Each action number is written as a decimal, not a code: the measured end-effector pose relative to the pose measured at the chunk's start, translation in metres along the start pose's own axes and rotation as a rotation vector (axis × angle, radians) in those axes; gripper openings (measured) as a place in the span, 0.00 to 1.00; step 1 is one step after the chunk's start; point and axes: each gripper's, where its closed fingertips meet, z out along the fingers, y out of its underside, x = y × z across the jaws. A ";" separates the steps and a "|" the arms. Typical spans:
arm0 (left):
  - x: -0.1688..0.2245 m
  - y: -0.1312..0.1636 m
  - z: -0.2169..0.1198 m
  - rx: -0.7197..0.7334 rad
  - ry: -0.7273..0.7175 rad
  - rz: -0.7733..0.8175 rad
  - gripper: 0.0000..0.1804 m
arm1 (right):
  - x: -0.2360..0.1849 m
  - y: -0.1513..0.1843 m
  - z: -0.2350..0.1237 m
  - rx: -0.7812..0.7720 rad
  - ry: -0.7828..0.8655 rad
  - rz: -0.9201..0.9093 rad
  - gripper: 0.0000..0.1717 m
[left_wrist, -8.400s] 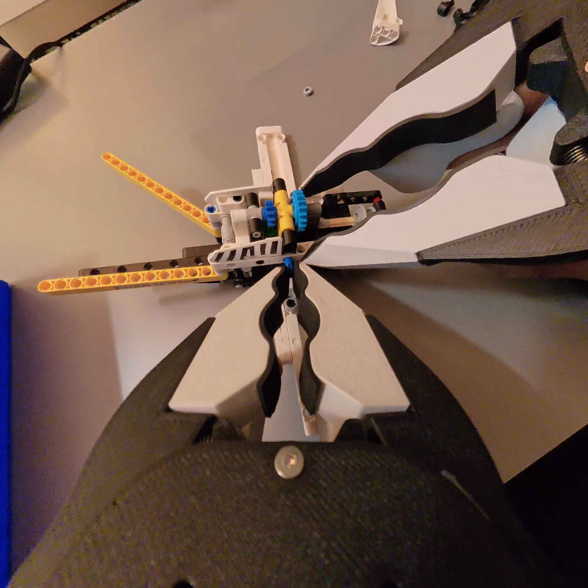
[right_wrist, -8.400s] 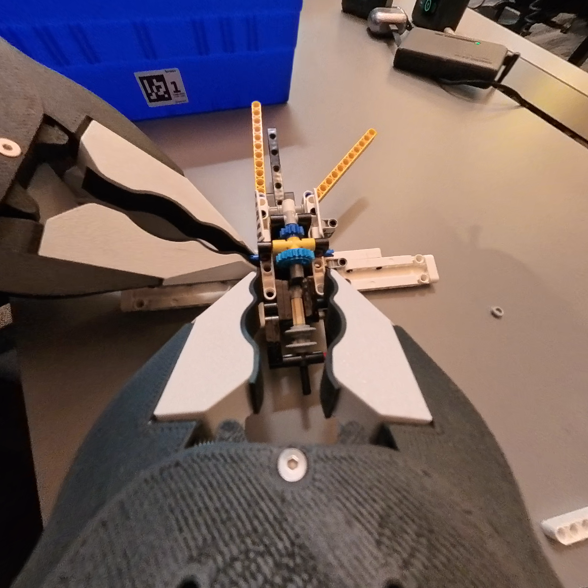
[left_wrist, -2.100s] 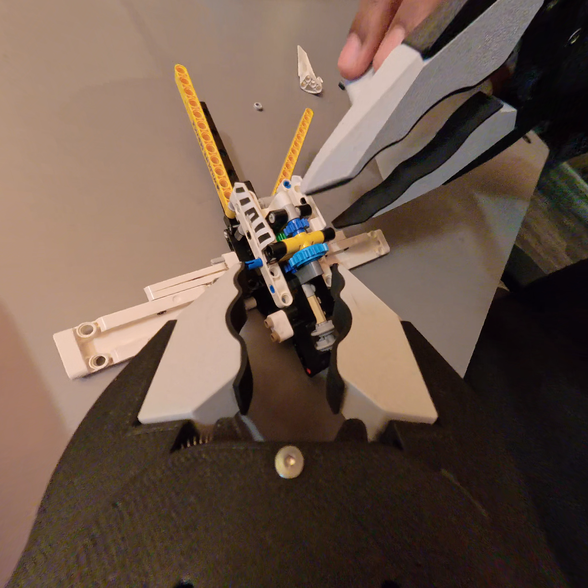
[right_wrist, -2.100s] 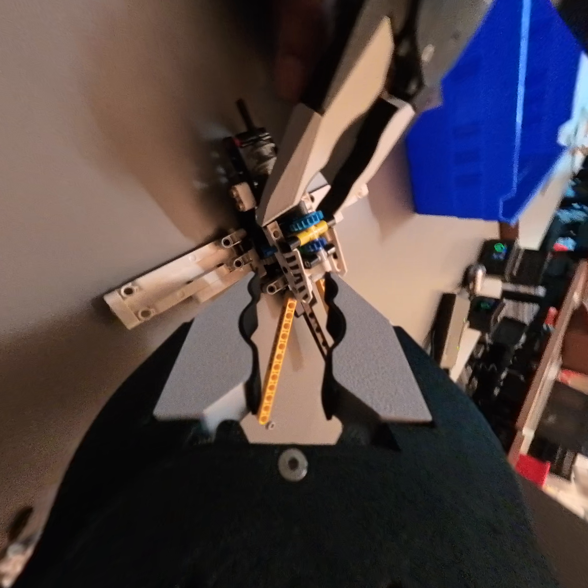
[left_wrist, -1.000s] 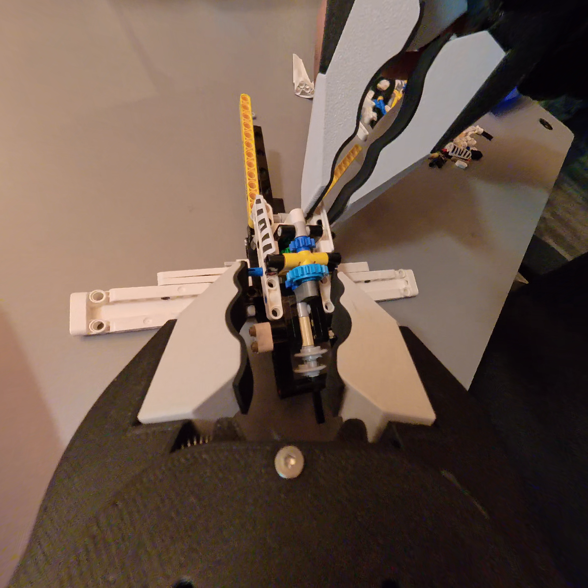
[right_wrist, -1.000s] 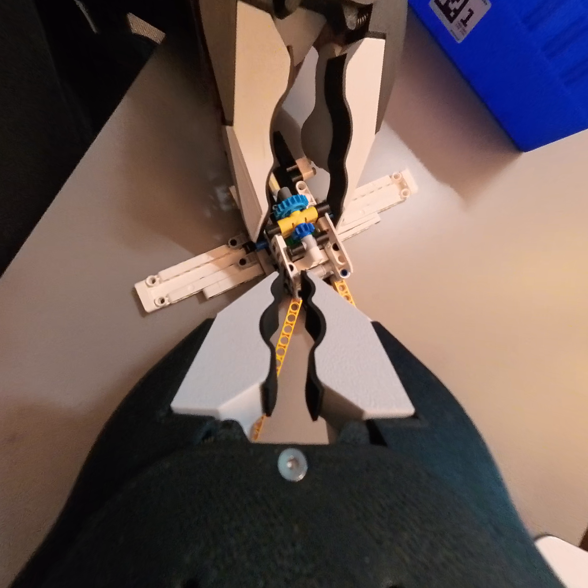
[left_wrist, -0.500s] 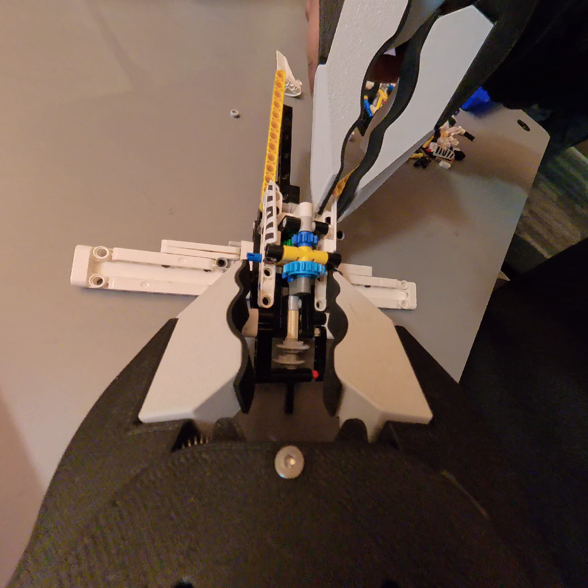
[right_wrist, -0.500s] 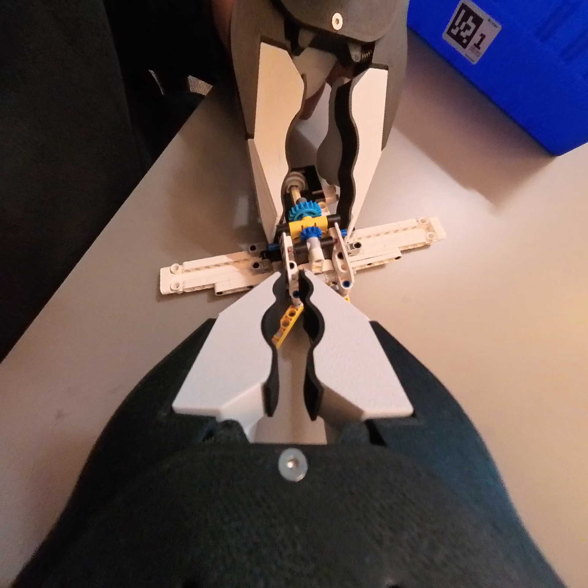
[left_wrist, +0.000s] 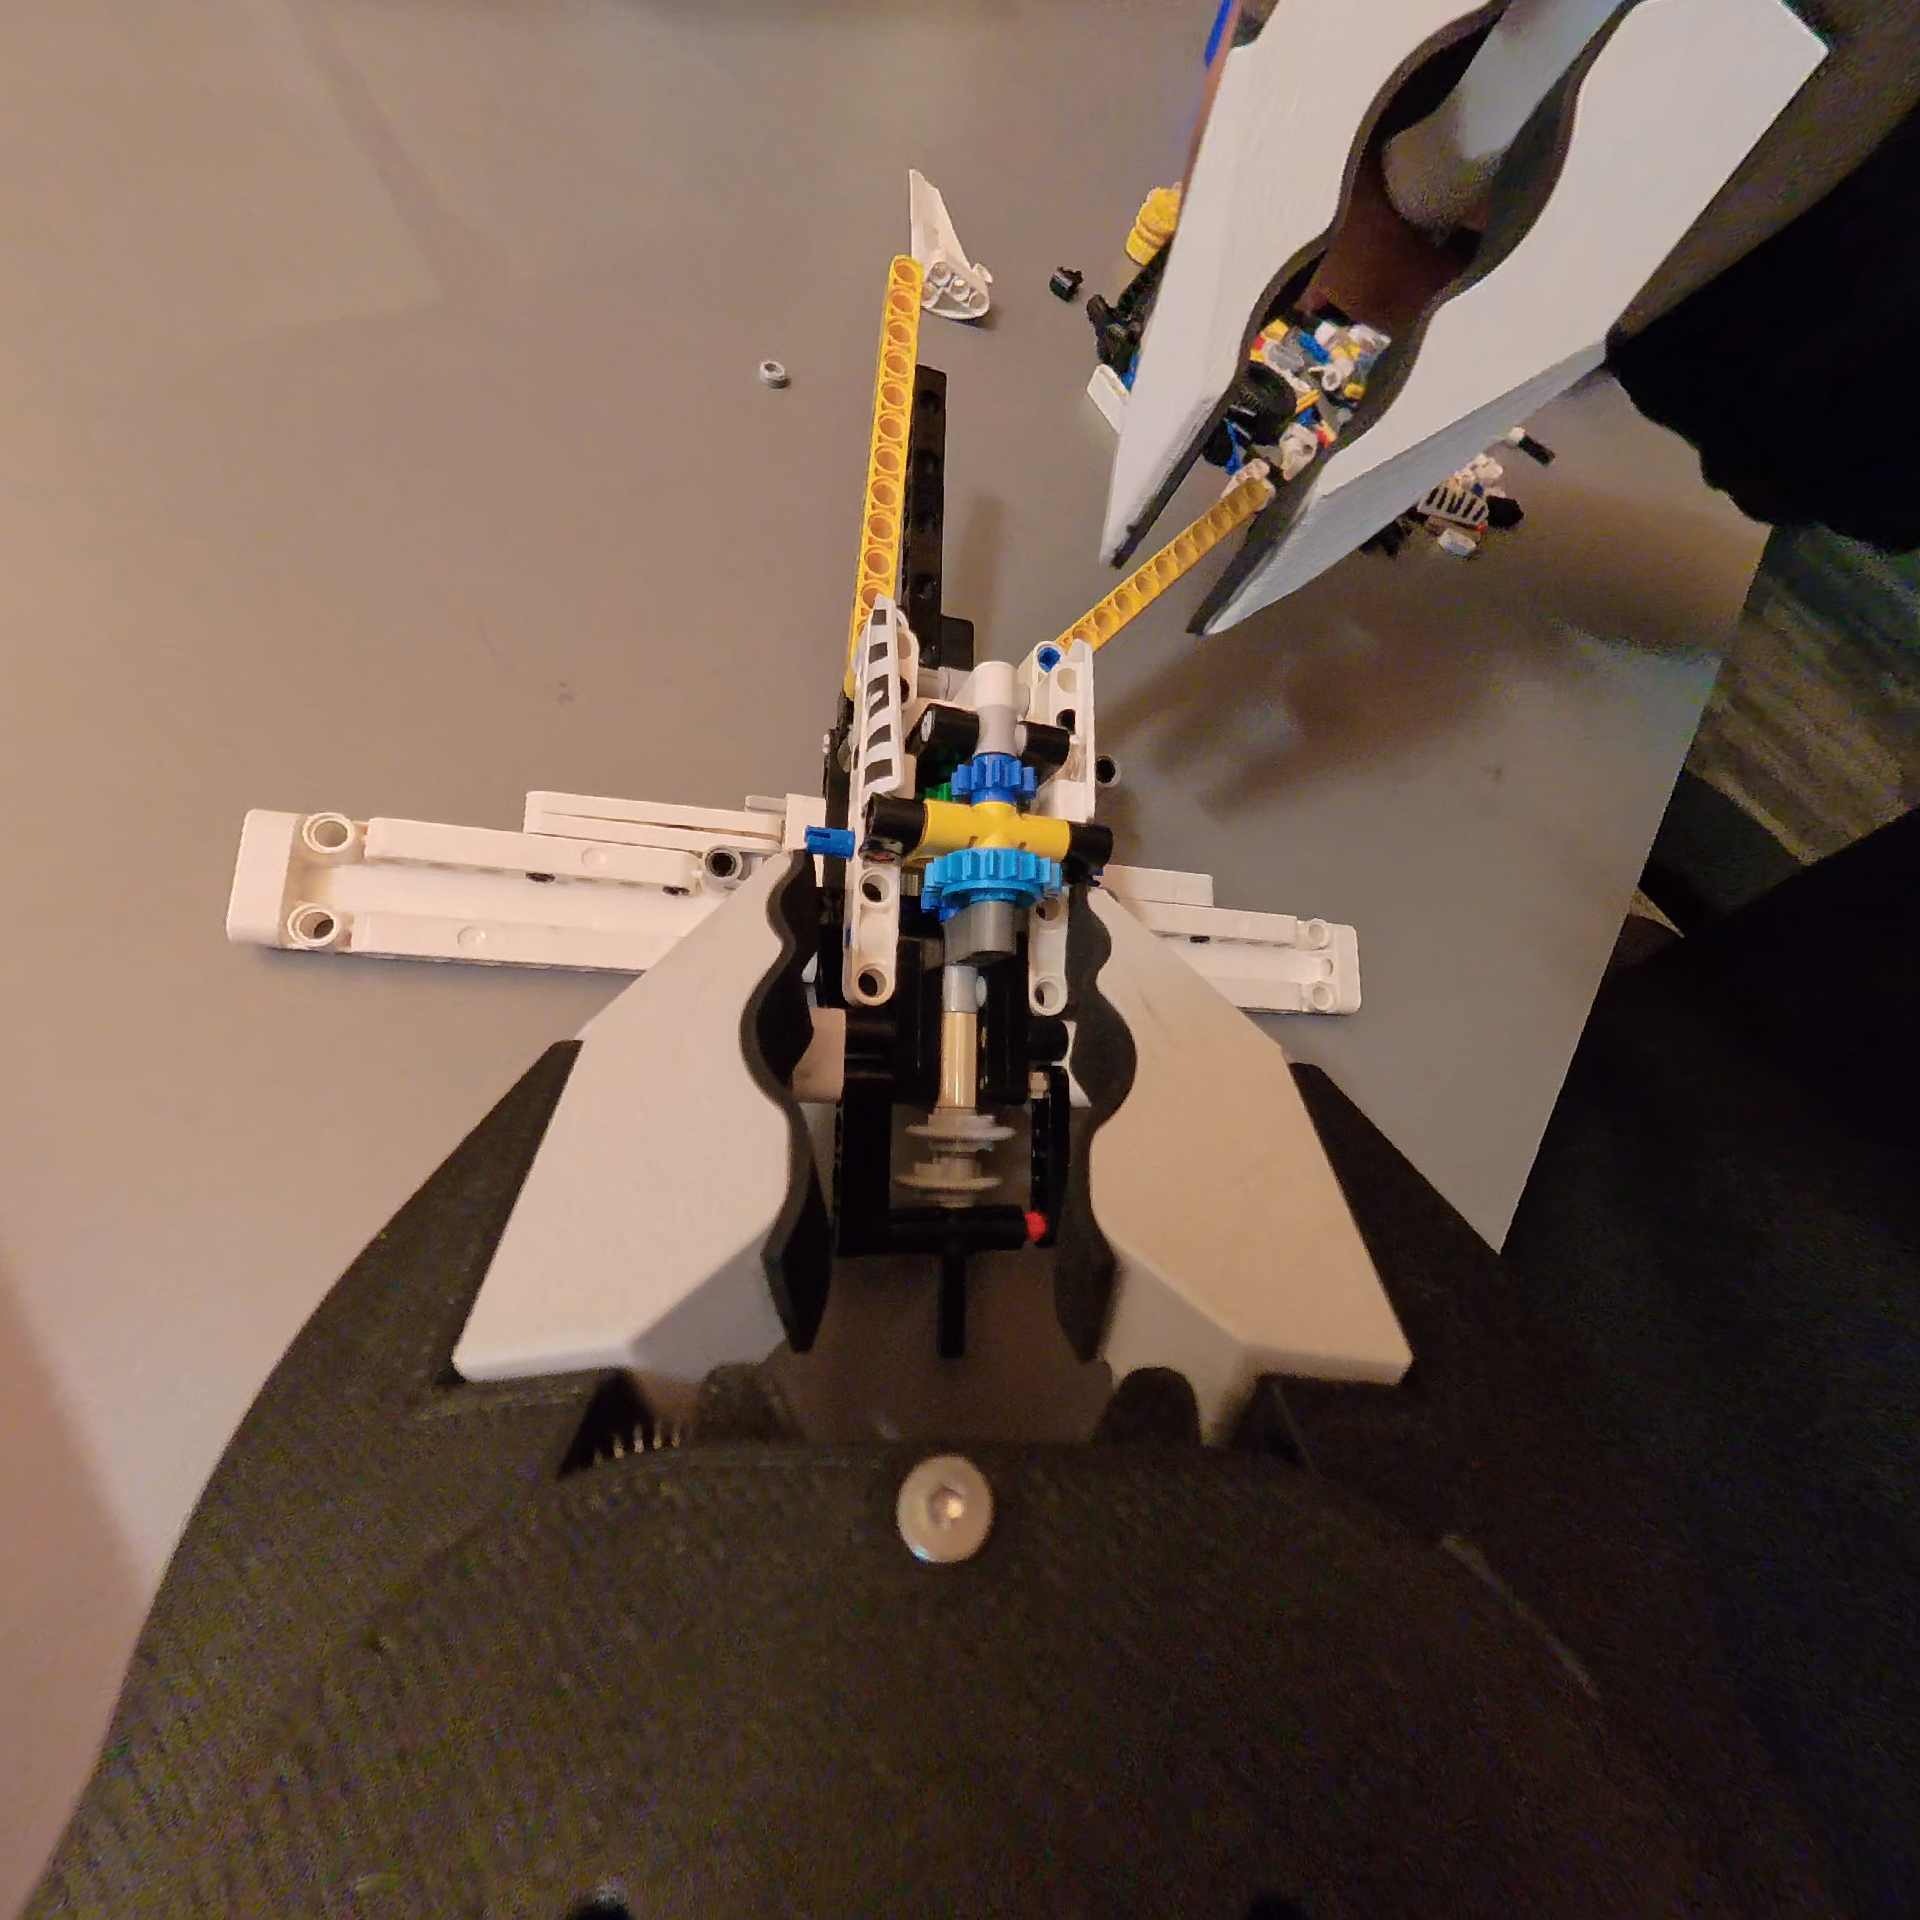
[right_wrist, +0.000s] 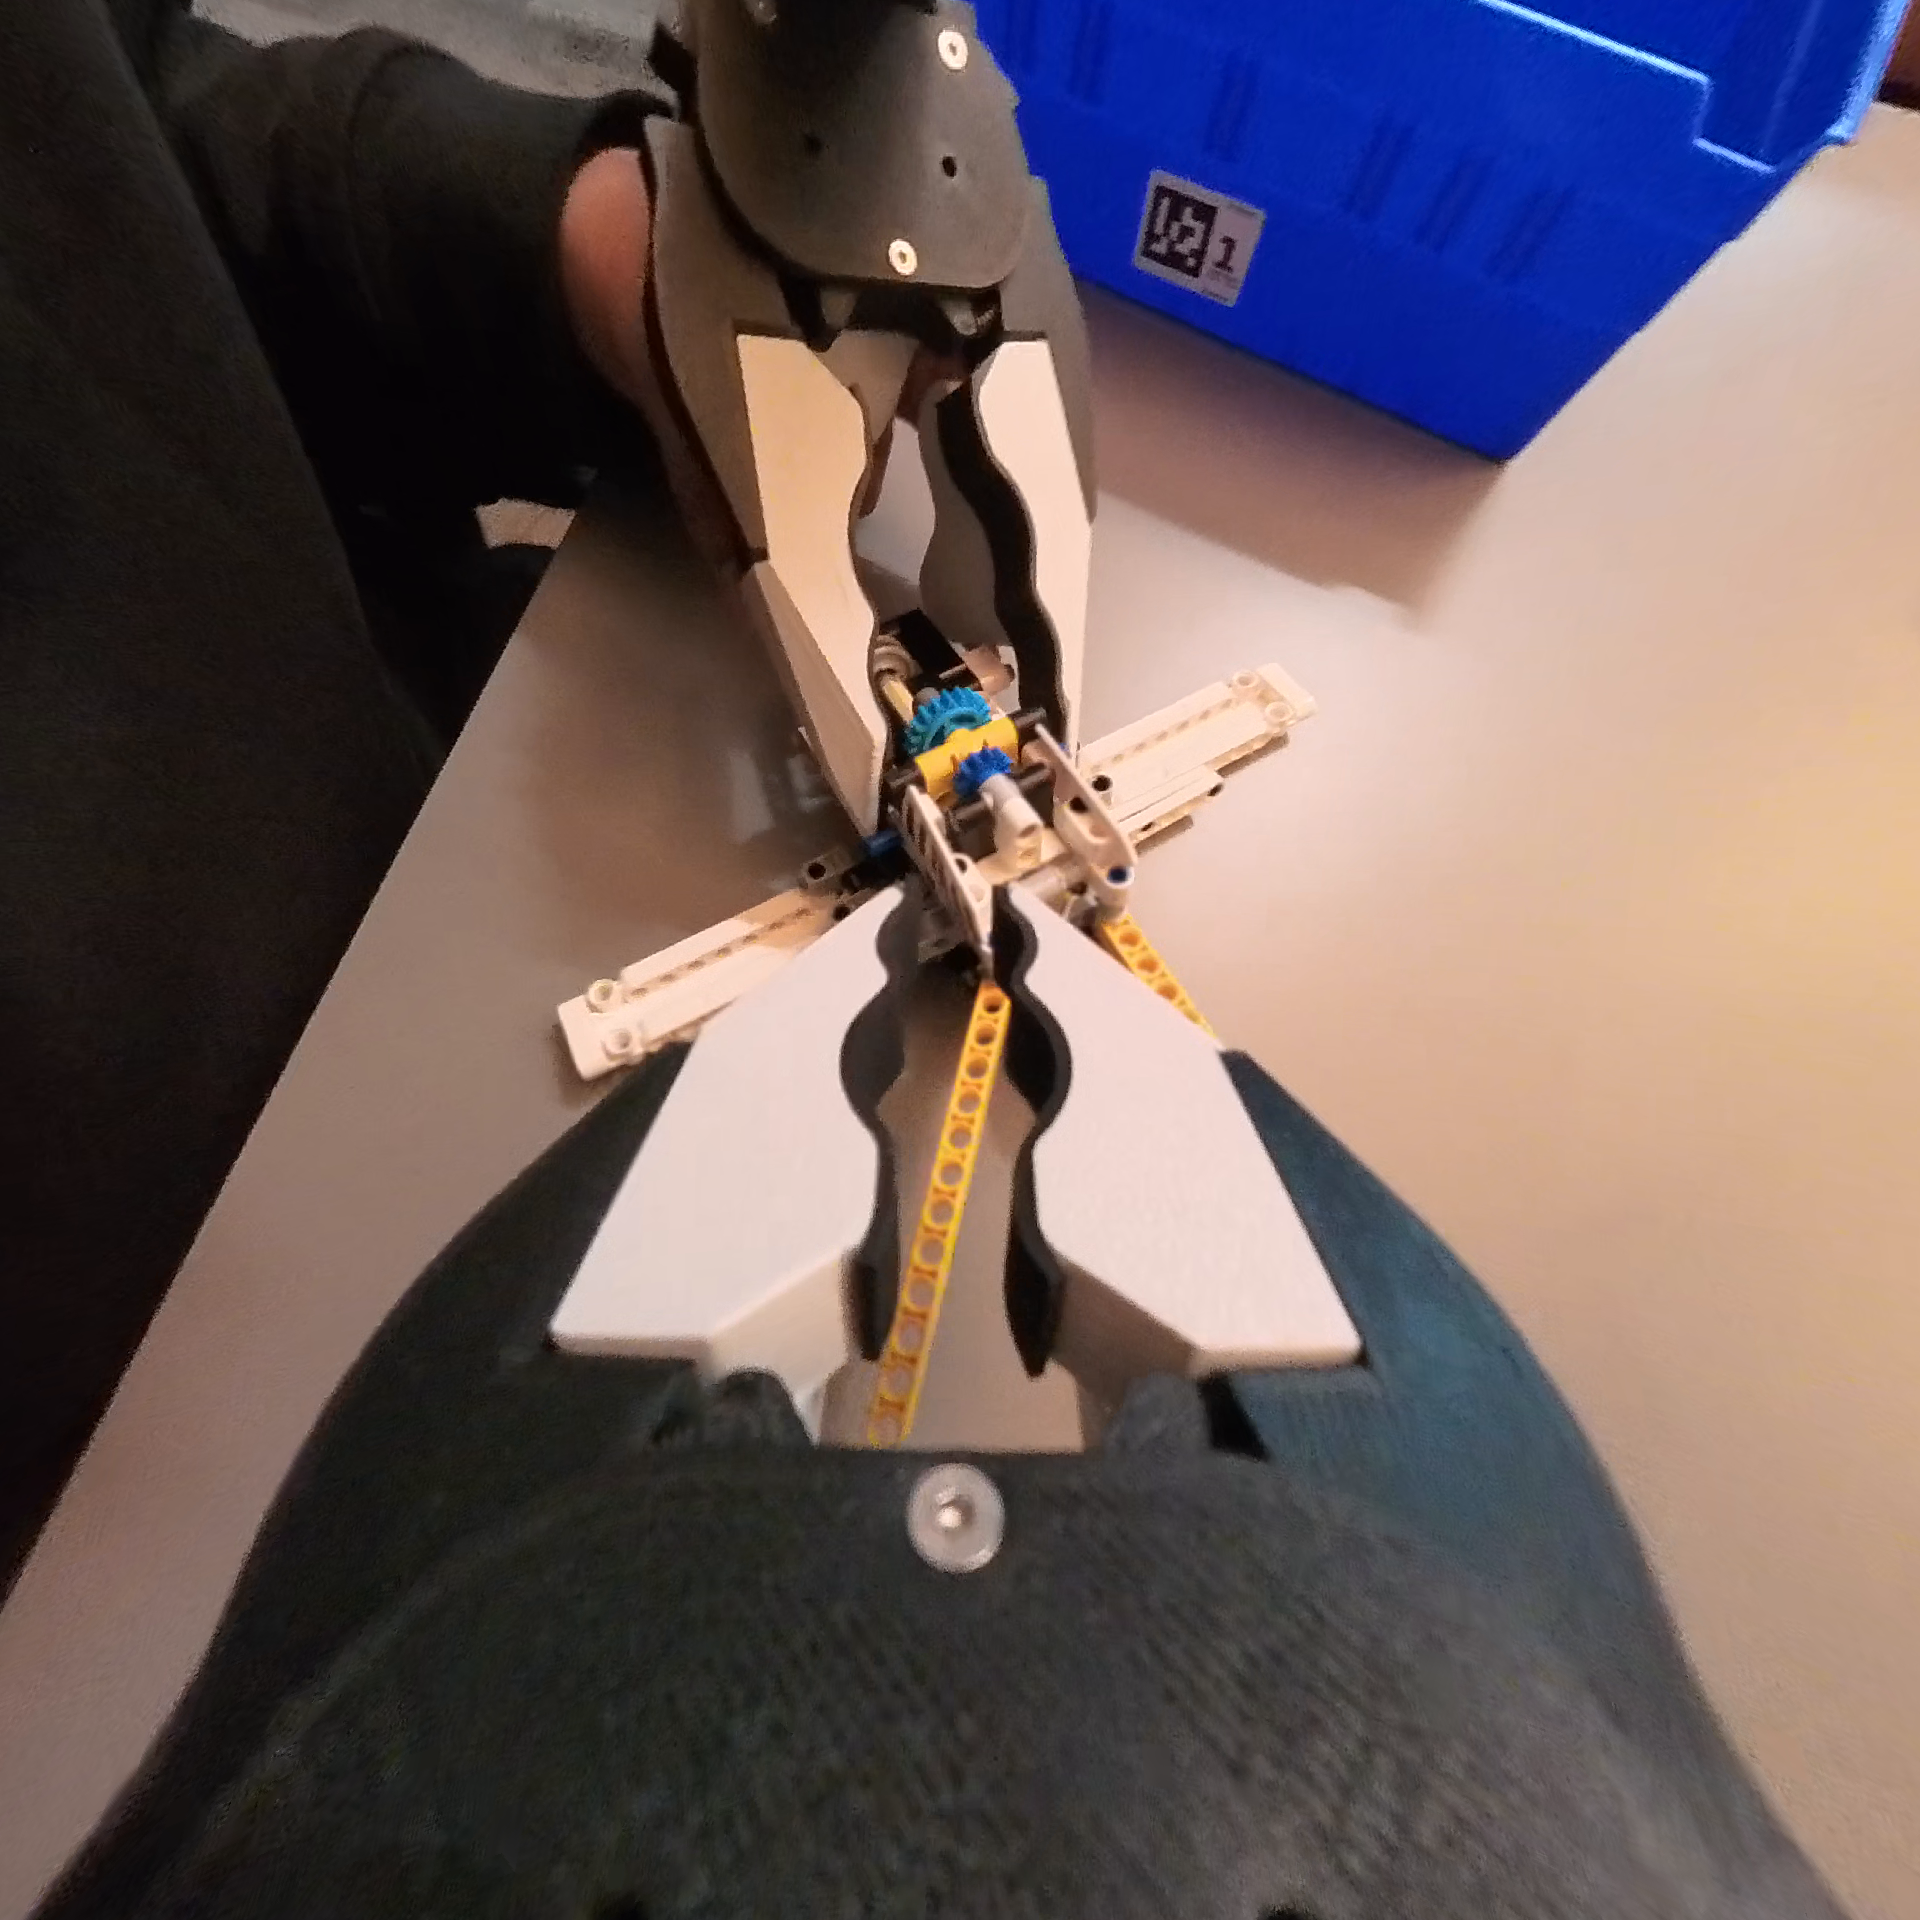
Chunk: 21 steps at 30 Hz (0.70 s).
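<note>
Brick model (left_wrist: 966, 831), light stiff plastic with probably fragile pinned joints, sits clenched at its black frame between left claw (left_wrist: 945, 883) pads; right claw (right_wrist: 954, 920) straddles yellow beam (right_wrist: 951, 1174), grip unclear.

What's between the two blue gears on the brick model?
A yellow cross-shaped connector sits between the small dark-blue gear and the larger light-blue gear, close against both. This is clearest in the left wrist view.
</note>
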 end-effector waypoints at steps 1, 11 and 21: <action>0.000 0.000 0.000 0.000 0.001 0.000 0.26 | 0.000 0.000 -0.001 0.011 0.019 0.016 0.07; 0.004 0.001 0.001 -0.009 0.033 0.009 0.26 | 0.002 0.000 -0.001 0.055 0.053 0.035 0.09; 0.005 0.001 0.001 -0.008 0.041 0.002 0.26 | 0.007 -0.008 0.006 0.097 0.052 0.040 0.10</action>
